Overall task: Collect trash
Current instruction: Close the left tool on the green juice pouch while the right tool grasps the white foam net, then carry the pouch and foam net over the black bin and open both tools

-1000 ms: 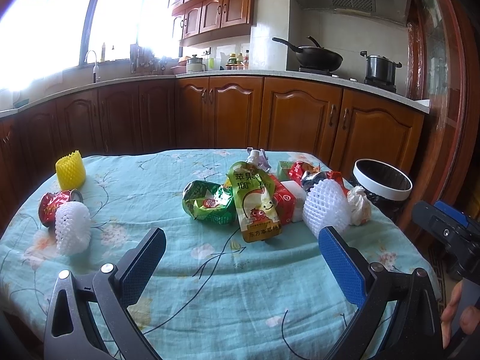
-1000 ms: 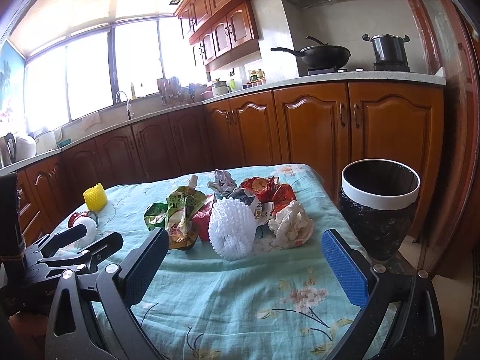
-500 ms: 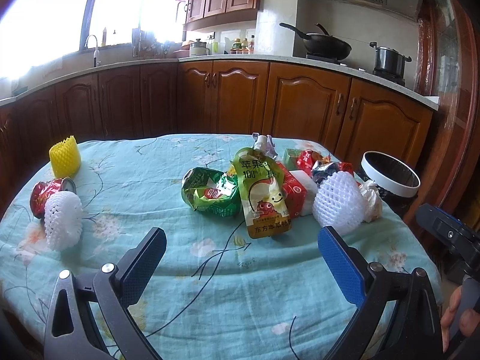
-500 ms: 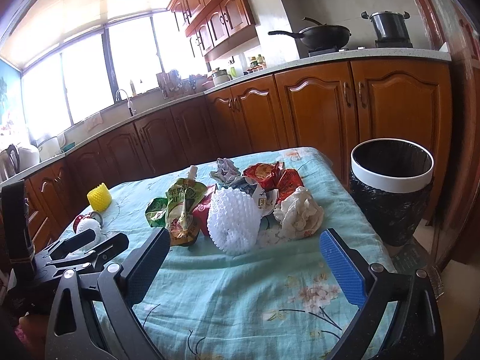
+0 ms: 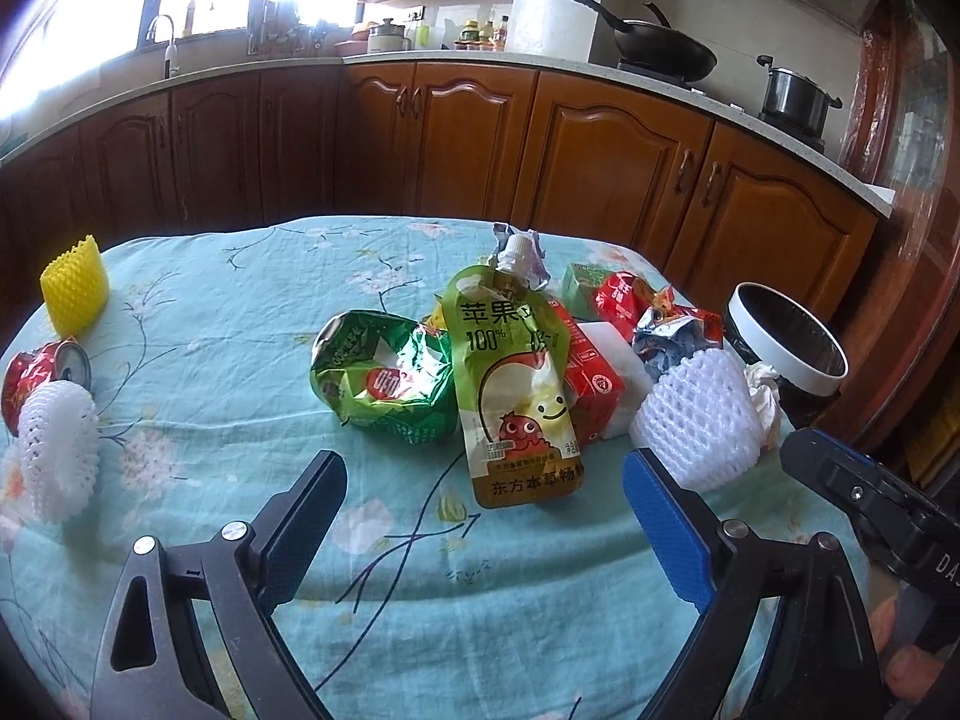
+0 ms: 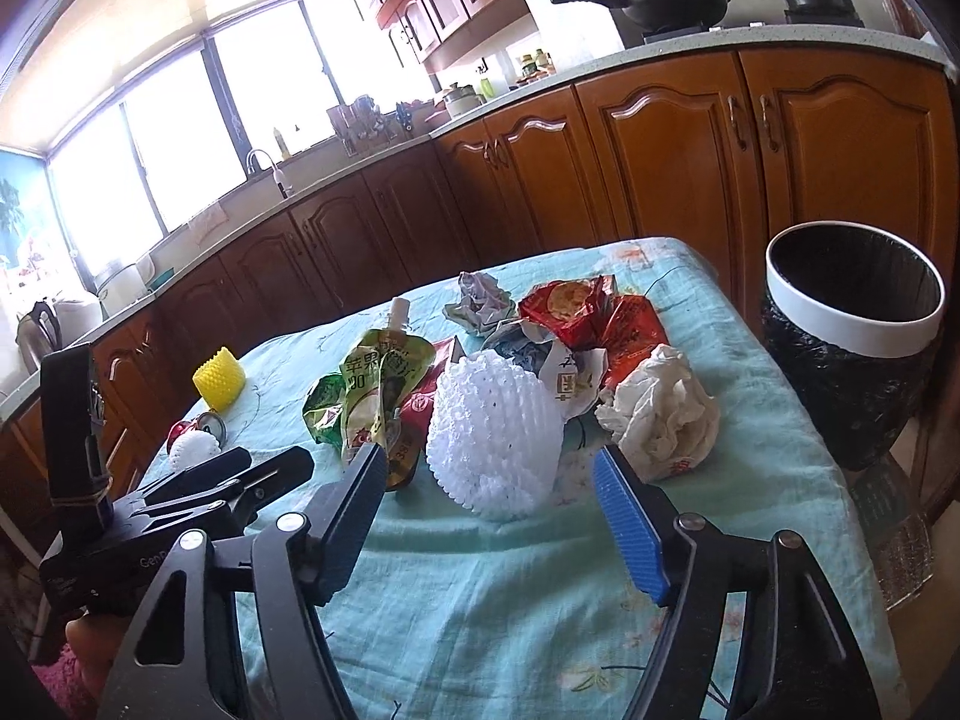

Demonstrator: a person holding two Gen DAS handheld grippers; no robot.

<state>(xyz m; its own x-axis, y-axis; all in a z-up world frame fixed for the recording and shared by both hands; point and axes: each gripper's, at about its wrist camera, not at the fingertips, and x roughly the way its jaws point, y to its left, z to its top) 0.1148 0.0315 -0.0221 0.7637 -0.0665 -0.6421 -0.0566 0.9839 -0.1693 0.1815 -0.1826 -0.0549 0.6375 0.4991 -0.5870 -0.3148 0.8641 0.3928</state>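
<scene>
1. Left gripper [image 5: 480,480]: jaws wide, just been closing a little, nothing between them; low over the near edge of the table [image 5: 240,276], facing the green juice pouch [image 5: 516,384].
2. Right gripper [image 6: 489,483]: jaws part-way in, just been closing, gripping nothing; the white foam net [image 6: 495,429] sits just beyond the tips.
3. Trash heaped toward the table's right edge: pouch, green wrapper [image 5: 384,378], red wrappers [image 6: 591,315], crumpled tissue [image 6: 660,414].
4. Yellow foam net [image 5: 75,282], red can [image 5: 42,375], second white net [image 5: 57,450] along the left edge.
5. Black-lined bin [image 6: 852,330] stands off the right edge.
</scene>
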